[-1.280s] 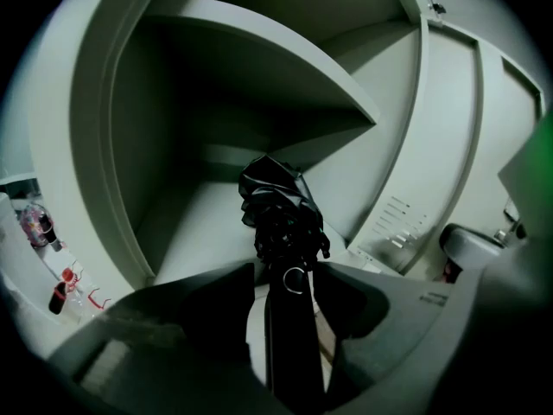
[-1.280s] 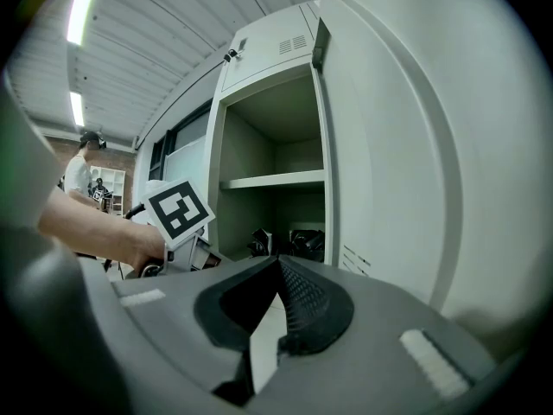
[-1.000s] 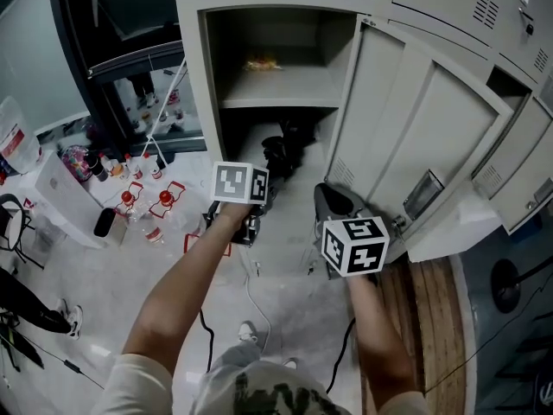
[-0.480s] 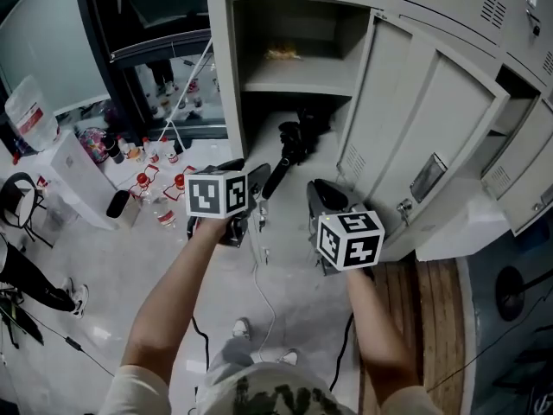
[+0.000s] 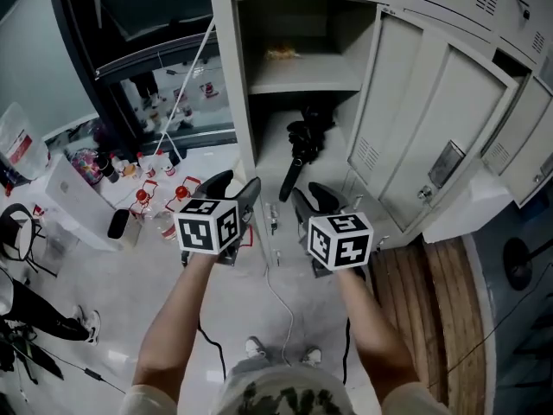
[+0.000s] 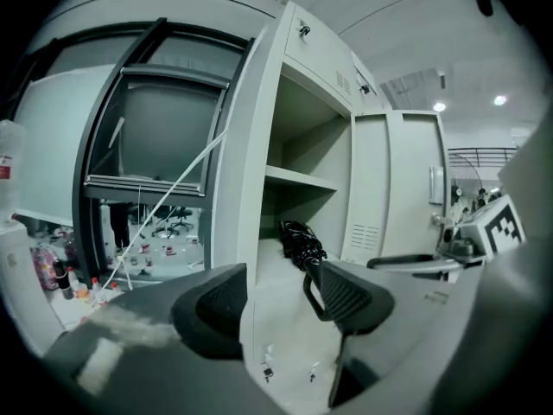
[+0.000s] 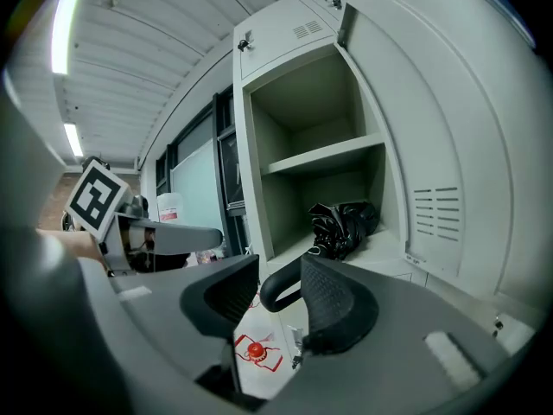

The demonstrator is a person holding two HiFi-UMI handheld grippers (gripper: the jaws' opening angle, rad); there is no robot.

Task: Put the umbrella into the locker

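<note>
The black folded umbrella [image 5: 304, 135] lies in the lower compartment of the open grey locker [image 5: 226, 76]. Its hooked handle [image 5: 289, 182] sticks out over the front edge. Both grippers hover in front of the locker, apart from the umbrella. My left gripper [image 5: 235, 185] is open and empty; in its own view [image 6: 276, 296] the umbrella [image 6: 298, 240] lies beyond the jaws. My right gripper [image 5: 311, 195] has just been opening its jaws. They stand apart [image 7: 275, 305], and the handle's hook [image 7: 270, 290] shows through the gap just beyond them, untouched.
The locker door [image 5: 432, 128] swings open to the right. A yellowish item [image 5: 283, 54] lies on the upper shelf. Bottles with red caps [image 5: 143, 199] and a white box [image 5: 73, 188] stand on the floor at left. A cable [image 5: 278, 305] runs between my arms.
Both grippers have drawn back from the locker mouth toward me. The right jaws have come apart. The umbrella stays in the lower compartment with its handle poking out.
</note>
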